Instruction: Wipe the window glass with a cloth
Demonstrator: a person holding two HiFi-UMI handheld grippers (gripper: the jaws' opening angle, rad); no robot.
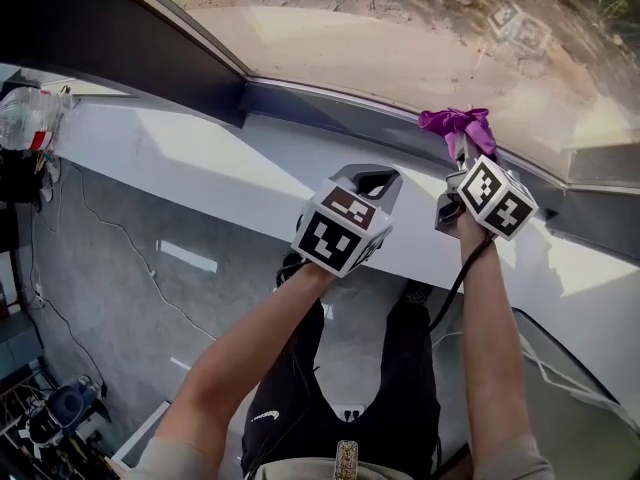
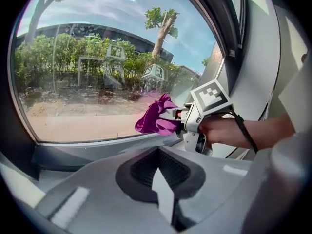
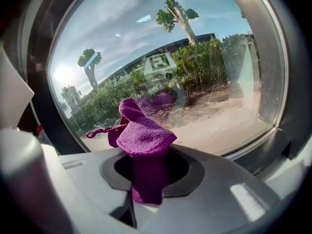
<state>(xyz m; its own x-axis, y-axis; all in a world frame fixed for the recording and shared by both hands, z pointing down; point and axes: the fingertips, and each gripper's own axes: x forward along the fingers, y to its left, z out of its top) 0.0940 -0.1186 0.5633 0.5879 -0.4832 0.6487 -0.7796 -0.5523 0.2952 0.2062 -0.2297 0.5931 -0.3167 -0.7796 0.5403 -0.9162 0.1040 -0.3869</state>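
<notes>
The left gripper hangs idle, jaws together on nothing. Beside it the right gripper clamps the purple cloth at the lower edge of the window glass; best to press the bunched cloth flat on the pane and sweep in overlapping strokes, hard jaws kept clear

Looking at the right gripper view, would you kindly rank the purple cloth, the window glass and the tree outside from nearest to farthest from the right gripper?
1. purple cloth: clamped in the jaws of the right gripper, centre of view.
2. window glass: beyond the cloth, filling most of the view.
3. tree: outdoors behind the glass, upper middle.
</notes>
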